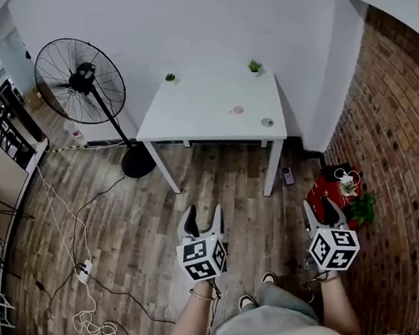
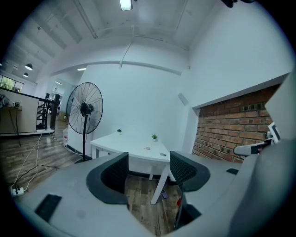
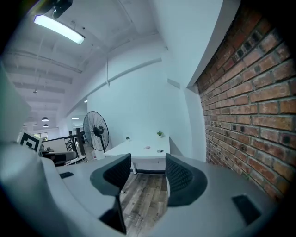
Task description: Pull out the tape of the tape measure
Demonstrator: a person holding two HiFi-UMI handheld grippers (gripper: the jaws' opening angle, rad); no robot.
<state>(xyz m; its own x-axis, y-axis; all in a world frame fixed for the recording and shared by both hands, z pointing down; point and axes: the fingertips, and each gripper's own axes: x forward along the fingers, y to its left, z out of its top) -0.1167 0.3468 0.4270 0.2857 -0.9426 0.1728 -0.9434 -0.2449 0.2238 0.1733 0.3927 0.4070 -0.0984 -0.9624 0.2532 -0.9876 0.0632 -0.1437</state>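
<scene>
Head view: left gripper [image 1: 204, 210] and right gripper [image 1: 319, 207] hang short of the white table [image 1: 203, 107], fan [image 1: 79, 80] to its left (a grey disc [image 1: 267, 122], too small to identify, lies by its right front corner); left gripper view, then right gripper view: jaws wide, empty, facing the table.

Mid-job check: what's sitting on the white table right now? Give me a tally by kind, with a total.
Small potted plants: 2
Small pink item: 1
Small round grey item: 1
Total: 4
</scene>
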